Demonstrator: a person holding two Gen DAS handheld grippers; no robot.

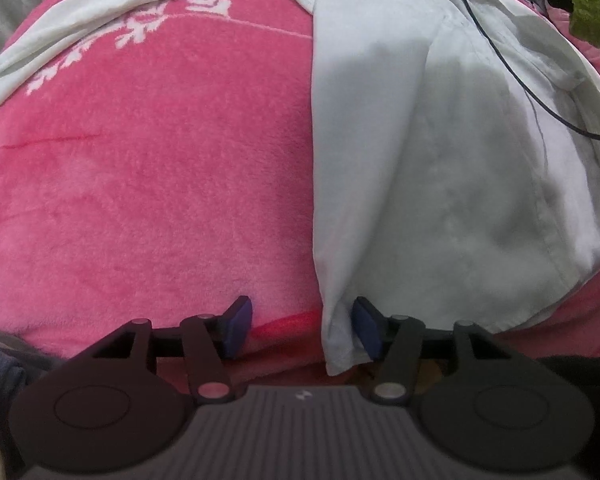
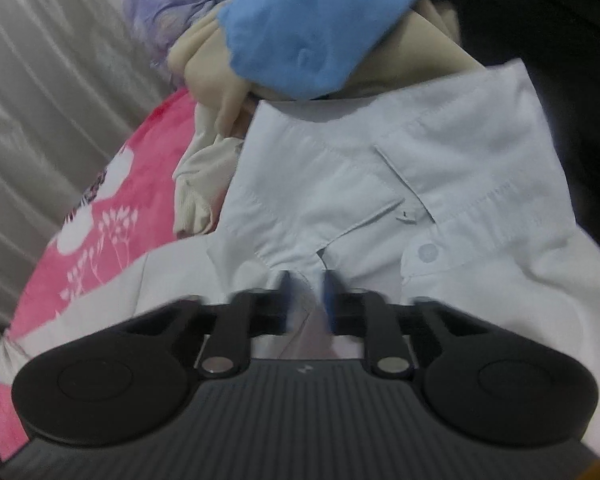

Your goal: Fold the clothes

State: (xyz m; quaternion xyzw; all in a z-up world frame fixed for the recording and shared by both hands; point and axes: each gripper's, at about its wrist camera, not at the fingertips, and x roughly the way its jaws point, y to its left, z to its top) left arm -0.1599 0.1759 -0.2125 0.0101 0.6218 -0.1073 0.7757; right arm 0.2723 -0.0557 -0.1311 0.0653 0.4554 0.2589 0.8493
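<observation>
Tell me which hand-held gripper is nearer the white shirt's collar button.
Right. The right hand-held gripper sits on the white shirt just below and left of the button. The left hand-held gripper is at the shirt's bottom corner; no button shows there.

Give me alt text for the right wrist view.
The right gripper pinches a fold of the white shirt near its collar, on a pink blanket. Blue cloth and beige cloth lie behind.

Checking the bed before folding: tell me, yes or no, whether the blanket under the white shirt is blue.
No. The blanket under the white shirt is pink with a white pattern.
</observation>
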